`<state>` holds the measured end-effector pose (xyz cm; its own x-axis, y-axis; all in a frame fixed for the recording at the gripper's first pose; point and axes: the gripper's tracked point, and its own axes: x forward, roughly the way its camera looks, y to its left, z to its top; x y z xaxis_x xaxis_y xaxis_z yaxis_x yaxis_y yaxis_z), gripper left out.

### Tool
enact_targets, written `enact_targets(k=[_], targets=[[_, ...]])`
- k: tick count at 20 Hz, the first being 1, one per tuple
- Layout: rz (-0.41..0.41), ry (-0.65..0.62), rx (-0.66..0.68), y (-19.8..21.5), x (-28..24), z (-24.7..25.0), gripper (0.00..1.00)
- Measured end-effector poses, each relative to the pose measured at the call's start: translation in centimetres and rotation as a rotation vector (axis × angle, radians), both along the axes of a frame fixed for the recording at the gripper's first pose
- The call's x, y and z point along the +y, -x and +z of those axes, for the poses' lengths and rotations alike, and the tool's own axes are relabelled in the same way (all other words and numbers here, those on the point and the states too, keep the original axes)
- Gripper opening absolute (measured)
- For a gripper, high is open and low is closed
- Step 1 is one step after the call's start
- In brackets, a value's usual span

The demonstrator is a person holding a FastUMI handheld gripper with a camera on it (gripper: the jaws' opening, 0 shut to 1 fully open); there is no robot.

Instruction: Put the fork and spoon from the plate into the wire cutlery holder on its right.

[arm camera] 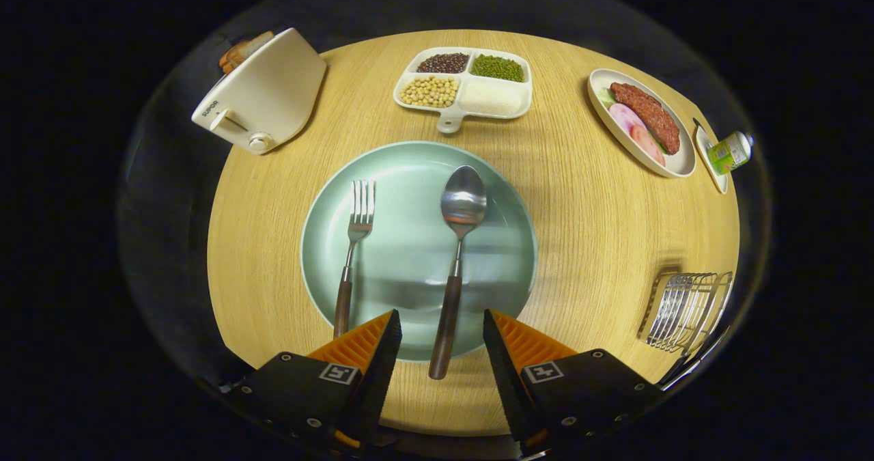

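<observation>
On the green plate [410,174] lie fork [351,256] & spoon [456,256], spoon handle btwn the wide-open, empty gripper [442,321] fingers, wire cutlery holder [686,311] well to the right.

One fork [353,256], one spoon [456,263], three plates [416,256] (one divided), one toaster [263,92]

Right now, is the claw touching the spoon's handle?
Apart. In the gripper view the open claw straddles the spoon handle, with plate and table showing on both sides between handle and fingers.
</observation>
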<state>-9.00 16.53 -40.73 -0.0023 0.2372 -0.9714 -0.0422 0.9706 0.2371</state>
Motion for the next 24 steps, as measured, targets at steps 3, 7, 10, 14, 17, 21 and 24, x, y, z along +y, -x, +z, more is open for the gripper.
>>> enact_targets(k=[3,7,10,14,17,21,24], targets=[[-0.034,-0.013,0.021,-1.1,0.8,-0.9,0.67],[-0.056,0.053,0.034,-2.0,0.1,-3.0,0.48],[-0.05,0.09,0.019,-2.1,-0.4,-3.7,0.25],[-0.038,0.089,0.001,-2.2,-0.5,-3.7,0.11],[-0.054,0.057,-0.007,-2.1,-0.8,-3.2,0.06],[-0.11,0.005,-0.07,-3.2,-2.0,-0.8,0.05],[-0.147,-0.021,-0.123,-3.5,-4.0,1.6,0.05]])
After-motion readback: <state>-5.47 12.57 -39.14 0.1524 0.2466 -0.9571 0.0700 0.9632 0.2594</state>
